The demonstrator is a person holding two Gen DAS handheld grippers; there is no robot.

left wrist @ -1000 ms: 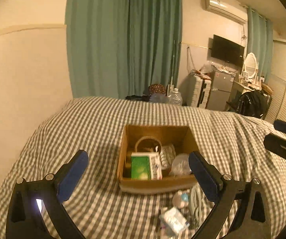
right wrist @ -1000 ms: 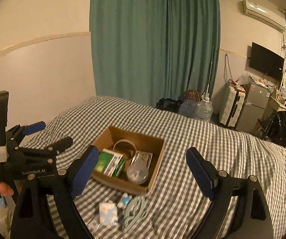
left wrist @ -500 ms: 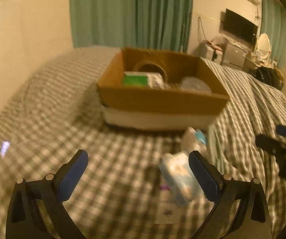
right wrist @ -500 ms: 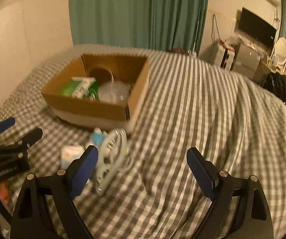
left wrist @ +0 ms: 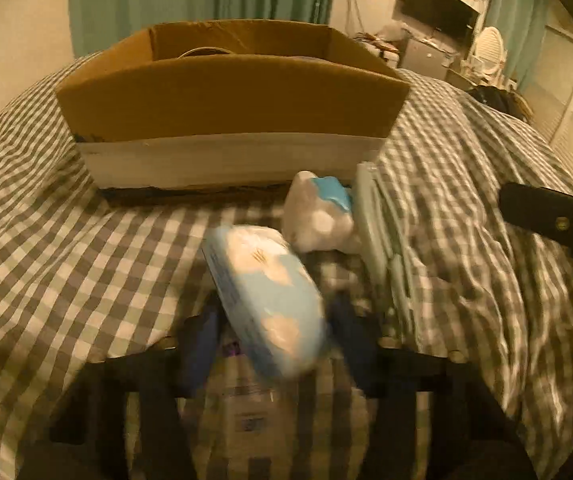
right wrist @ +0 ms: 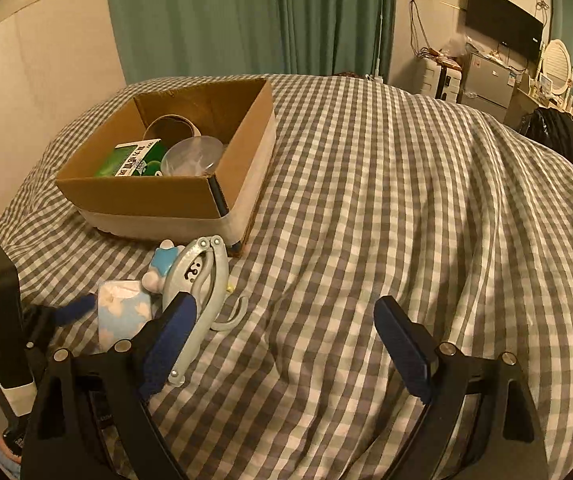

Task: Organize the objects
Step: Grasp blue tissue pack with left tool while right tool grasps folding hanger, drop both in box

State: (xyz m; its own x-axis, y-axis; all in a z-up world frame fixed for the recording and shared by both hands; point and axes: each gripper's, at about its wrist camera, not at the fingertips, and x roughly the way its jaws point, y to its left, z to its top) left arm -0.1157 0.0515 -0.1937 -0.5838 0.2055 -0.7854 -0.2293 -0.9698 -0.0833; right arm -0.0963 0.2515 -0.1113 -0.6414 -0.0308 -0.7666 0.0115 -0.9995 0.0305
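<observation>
The tissue pack (left wrist: 266, 300) is now being pinched by the left gripper (left wrist: 270, 344), spread a second ago, near the box's (left wrist: 230, 108) front edge, so boxing's probably next, while the right gripper (right wrist: 286, 344) is being held spread.

The left gripper (left wrist: 272, 340) and the pale blue tissue pack (left wrist: 264, 300) between its fingers are smeared by motion blur, so whether the pads touch the pack cannot be told. The label of a flat packet (left wrist: 252, 412) lying under the pack is unreadable. From the left wrist, the near wall of the cardboard box (left wrist: 230, 104) hides almost everything inside. From the right wrist, the green carton (right wrist: 132, 160) is part-hidden by that wall, its print too small to read. The right gripper (left wrist: 554, 220) is cut off at the right edge.
</observation>
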